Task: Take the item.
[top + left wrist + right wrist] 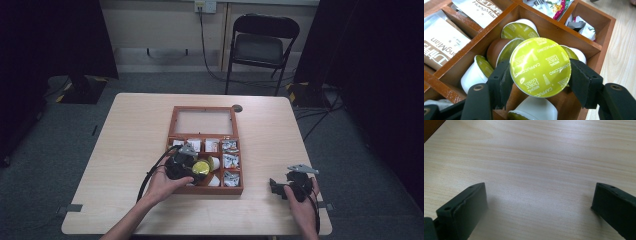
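A brown wooden box (239, 190) with compartments lies in the middle of the table, its glass lid (203, 121) folded back. My left gripper (192, 167) hovers over the box's front left compartment, shut on a coffee capsule with a yellow-green foil lid (540, 67) (201, 167). Below it in that compartment (554, 27) lie several more capsules (518, 29), white or brown with green lids. My right gripper (276, 186) rests low over bare table at the right front, jaws wide apart with nothing between them (539, 202).
Paper sachets (441, 45) fill the back compartments; small wrapped packets (230, 161) fill the right column. A black folding chair (262, 45) stands beyond the table's far edge. Cables run on the floor at right.
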Demonstrator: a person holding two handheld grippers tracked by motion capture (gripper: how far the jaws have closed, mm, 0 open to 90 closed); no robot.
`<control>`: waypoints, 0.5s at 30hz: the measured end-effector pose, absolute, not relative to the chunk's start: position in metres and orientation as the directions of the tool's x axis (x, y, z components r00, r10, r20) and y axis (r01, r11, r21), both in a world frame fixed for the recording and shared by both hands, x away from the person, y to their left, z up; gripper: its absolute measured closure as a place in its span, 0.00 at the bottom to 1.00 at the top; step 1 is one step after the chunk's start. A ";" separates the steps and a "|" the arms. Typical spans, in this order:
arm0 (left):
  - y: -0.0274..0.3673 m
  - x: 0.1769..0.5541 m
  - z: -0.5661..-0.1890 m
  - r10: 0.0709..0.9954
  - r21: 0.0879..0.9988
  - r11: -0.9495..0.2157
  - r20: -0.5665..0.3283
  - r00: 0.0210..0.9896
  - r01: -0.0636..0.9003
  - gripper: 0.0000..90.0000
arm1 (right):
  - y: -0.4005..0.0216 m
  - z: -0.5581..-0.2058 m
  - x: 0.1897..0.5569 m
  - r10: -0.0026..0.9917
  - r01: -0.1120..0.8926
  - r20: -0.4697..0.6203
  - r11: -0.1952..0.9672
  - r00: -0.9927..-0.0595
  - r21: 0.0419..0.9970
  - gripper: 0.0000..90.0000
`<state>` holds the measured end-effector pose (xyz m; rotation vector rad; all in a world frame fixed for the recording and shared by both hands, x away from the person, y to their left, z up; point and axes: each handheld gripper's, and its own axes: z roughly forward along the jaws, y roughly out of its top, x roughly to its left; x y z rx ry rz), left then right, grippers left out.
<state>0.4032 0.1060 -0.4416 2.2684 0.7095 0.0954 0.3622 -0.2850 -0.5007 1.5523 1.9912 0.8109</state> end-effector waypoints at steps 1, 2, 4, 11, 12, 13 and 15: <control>0.106 0.403 -0.441 0.519 0.684 -0.564 -0.143 0.843 0.463 0.42 | -0.285 -0.501 0.362 0.971 0.684 -0.016 0.179 -0.237 0.707 0.00; 0.107 0.403 -0.440 0.519 0.687 -0.561 -0.144 0.843 0.463 0.42 | -0.285 -0.501 0.362 0.971 0.684 -0.016 0.179 -0.237 0.707 0.00; 0.108 0.403 -0.439 0.520 0.689 -0.558 -0.144 0.842 0.463 0.42 | -0.285 -0.501 0.362 0.971 0.684 -0.016 0.179 -0.237 0.707 0.00; 0.112 0.402 -0.432 0.521 0.715 -0.530 -0.149 0.840 0.456 0.42 | -0.285 -0.501 0.362 0.971 0.684 -0.016 0.179 -0.237 0.707 0.00; 0.112 0.402 -0.432 0.522 0.717 -0.529 -0.146 0.840 0.453 0.42 | -0.285 -0.501 0.362 0.971 0.684 -0.016 0.179 -0.237 0.707 0.00; 0.112 0.402 -0.432 0.522 0.717 -0.529 -0.146 0.840 0.453 0.42 | -0.285 -0.501 0.362 0.971 0.684 -0.016 0.179 -0.237 0.707 0.00; 0.113 0.402 -0.431 0.524 0.721 -0.524 -0.147 0.839 0.453 0.42 | -0.285 -0.501 0.362 0.972 0.684 -0.017 0.178 -0.236 0.707 0.00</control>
